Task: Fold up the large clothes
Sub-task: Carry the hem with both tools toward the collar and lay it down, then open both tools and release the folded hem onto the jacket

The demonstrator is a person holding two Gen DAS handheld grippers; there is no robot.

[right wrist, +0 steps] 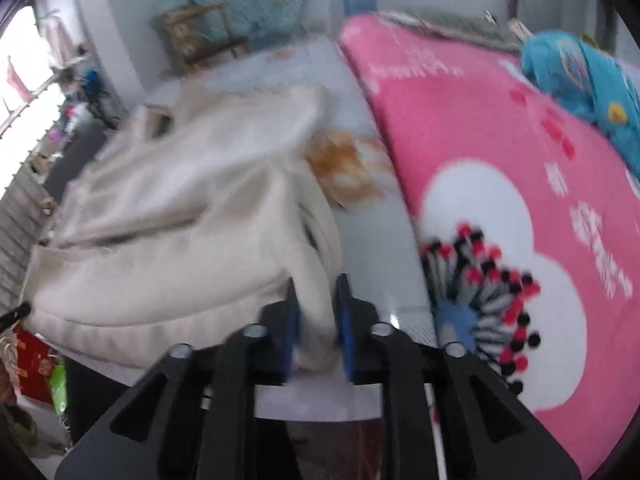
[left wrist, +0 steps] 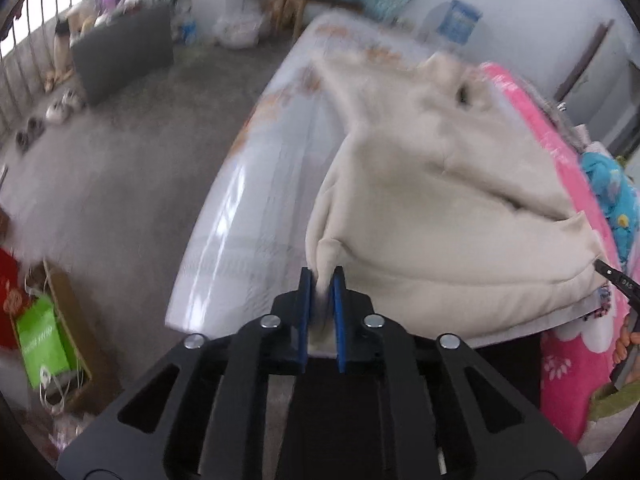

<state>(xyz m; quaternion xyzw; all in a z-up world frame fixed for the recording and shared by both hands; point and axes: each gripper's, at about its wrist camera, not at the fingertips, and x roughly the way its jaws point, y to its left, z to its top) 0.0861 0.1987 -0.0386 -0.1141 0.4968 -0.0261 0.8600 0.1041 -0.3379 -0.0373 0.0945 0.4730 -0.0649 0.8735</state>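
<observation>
The right gripper (right wrist: pixel 316 308) pinches a fold of the cream sweater (right wrist: pixel 180 216) at the near edge of the bed (right wrist: pixel 376 240). A pink blanket (right wrist: pixel 500 152) lies beside it.

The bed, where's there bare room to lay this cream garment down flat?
Bare sheet runs along the bed between the cream garment and the floor-side edge. A narrower strip lies between the garment and the pink blanket. The blanket side is crowded, with a blue bundle on top. Both the left gripper and the right gripper pinch the garment.
</observation>
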